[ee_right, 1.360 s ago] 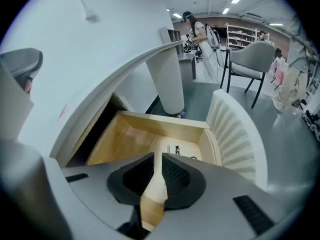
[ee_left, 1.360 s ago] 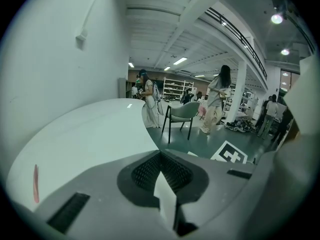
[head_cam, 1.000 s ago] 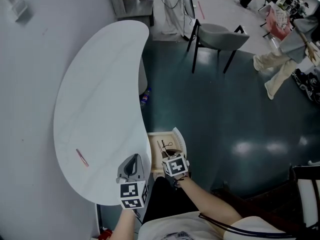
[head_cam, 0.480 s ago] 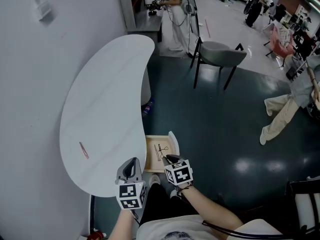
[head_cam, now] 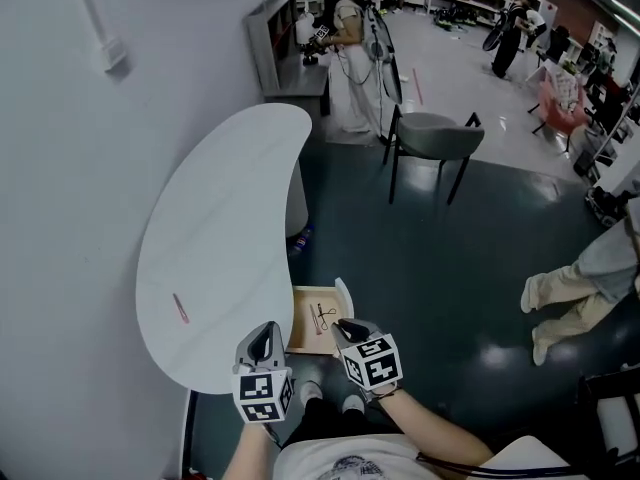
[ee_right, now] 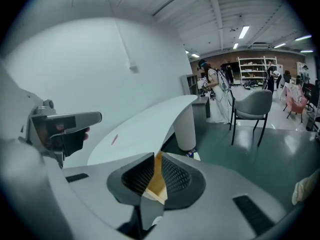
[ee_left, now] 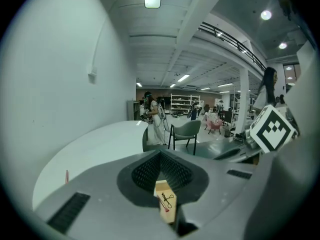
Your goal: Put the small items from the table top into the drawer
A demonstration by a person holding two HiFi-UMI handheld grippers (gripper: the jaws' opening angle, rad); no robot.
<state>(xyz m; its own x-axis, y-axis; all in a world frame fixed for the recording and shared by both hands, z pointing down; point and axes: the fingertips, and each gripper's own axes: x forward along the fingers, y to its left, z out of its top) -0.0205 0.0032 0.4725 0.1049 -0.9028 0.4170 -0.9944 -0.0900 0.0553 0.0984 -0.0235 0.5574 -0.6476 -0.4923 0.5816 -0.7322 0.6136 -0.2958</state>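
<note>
A thin pink item (head_cam: 181, 308) lies alone on the white table (head_cam: 225, 208), close to the edge at the wall side. At the near end of the table the drawer (head_cam: 303, 330) stands pulled out, and a small black scissor-like item (head_cam: 325, 316) lies inside it. The left gripper (head_cam: 265, 330) is held at the table's near end, its jaws together and empty. The right gripper (head_cam: 347, 326) is by the drawer's front, its jaws a narrow slit apart, with nothing between them.
</note>
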